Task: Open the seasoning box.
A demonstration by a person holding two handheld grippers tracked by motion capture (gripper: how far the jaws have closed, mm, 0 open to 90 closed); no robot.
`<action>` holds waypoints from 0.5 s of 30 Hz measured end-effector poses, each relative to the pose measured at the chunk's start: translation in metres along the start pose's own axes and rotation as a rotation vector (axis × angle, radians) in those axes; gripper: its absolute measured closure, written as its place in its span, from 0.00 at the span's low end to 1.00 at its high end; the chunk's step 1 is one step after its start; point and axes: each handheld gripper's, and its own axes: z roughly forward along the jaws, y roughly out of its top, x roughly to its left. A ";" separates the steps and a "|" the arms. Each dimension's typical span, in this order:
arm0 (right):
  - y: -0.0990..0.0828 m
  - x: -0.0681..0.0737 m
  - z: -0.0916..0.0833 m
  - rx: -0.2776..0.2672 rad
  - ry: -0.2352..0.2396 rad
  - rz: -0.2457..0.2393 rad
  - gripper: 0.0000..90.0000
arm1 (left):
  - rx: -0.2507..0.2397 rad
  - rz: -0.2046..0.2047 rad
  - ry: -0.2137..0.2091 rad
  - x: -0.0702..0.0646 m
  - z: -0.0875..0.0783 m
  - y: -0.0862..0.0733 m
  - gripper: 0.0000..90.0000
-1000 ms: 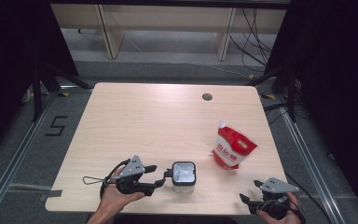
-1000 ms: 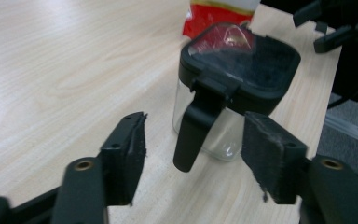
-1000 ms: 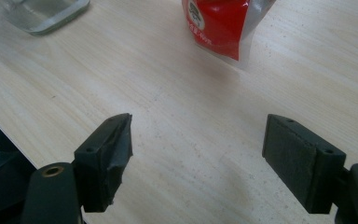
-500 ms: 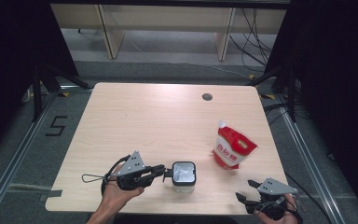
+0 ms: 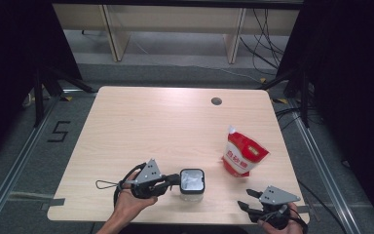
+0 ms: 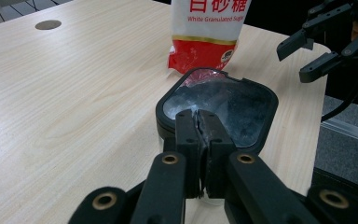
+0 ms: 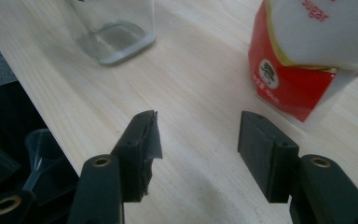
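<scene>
Tabletop: left tool (image 5: pixel 174 181) level, clamping jar (image 5: pixel 192 182) rim.

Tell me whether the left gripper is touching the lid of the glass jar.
Touching. In the left gripper view, the left gripper has its jaws shut on the near rim of the jar's black lid, with no gap between the pads and the rim.

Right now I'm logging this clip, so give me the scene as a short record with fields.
Surface: wooden table
Container: clear square jar with black-rimmed lid, near the front edge
Bag: red and white sugar bag, upright, right of the jar
Left gripper: fingers shut at the lid's rim
Right gripper: fingers apart and just closing, nothing between them
</scene>
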 end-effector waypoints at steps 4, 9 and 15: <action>0.002 0.001 0.003 -0.003 0.012 -0.028 0.53 | 0.003 -0.005 0.008 0.003 -0.001 0.000 0.95; 0.007 0.006 0.006 -0.013 0.021 -0.046 0.61 | 0.008 0.010 0.020 0.004 -0.002 0.000 0.96; 0.014 0.011 0.009 -0.059 0.026 -0.088 0.69 | 0.007 0.005 0.021 0.004 -0.002 -0.001 0.99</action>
